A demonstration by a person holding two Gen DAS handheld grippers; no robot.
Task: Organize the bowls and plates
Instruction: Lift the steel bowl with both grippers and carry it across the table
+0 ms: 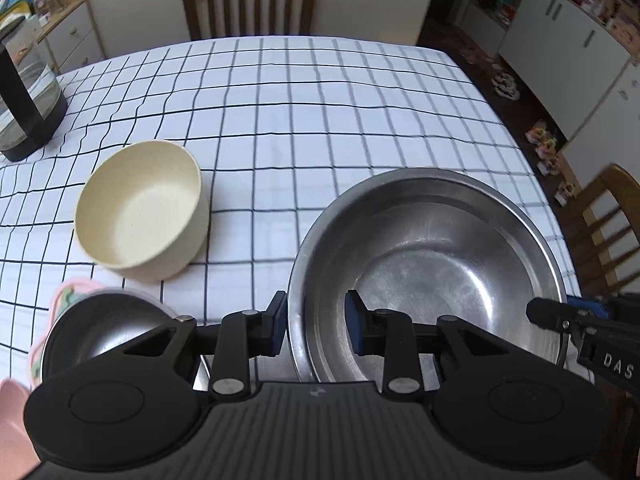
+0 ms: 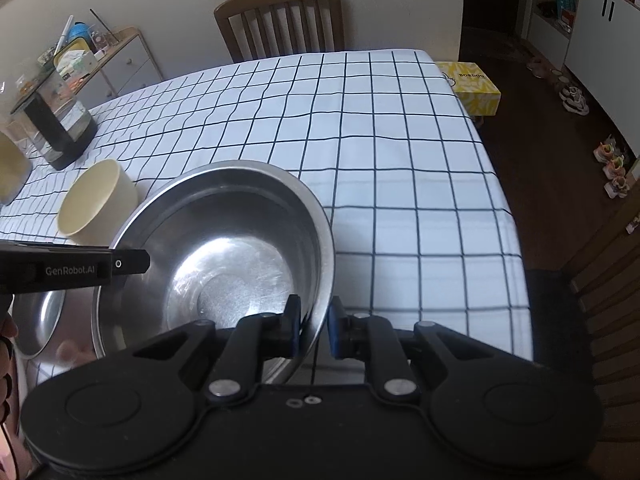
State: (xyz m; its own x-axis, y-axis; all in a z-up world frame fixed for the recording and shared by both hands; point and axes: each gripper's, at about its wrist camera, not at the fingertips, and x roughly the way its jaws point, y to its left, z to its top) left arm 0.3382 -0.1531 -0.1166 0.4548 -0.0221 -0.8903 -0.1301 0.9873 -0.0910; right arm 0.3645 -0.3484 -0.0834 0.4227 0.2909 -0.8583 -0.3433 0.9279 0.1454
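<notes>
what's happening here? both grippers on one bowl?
Yes. A person with two handheld grippers has the large stainless steel bowl by opposite sides of its rim: the left gripper is clamped on one side, the right gripper on the other. The bowl looks tilted, apparently lifted off the checked tablecloth. A cream round bowl sits beside it, and a smaller steel bowl lies near the left gripper.

Large steel bowl (image 1: 432, 264), empty, tilted, at near right of checked cloth. Cream bowl (image 1: 140, 212), empty, upright, stands well to its left. Smaller steel bowl (image 1: 100, 328) sits nearer, front left, on something pink and patterned (image 1: 66, 294), mostly hidden, kind unclear.
</notes>
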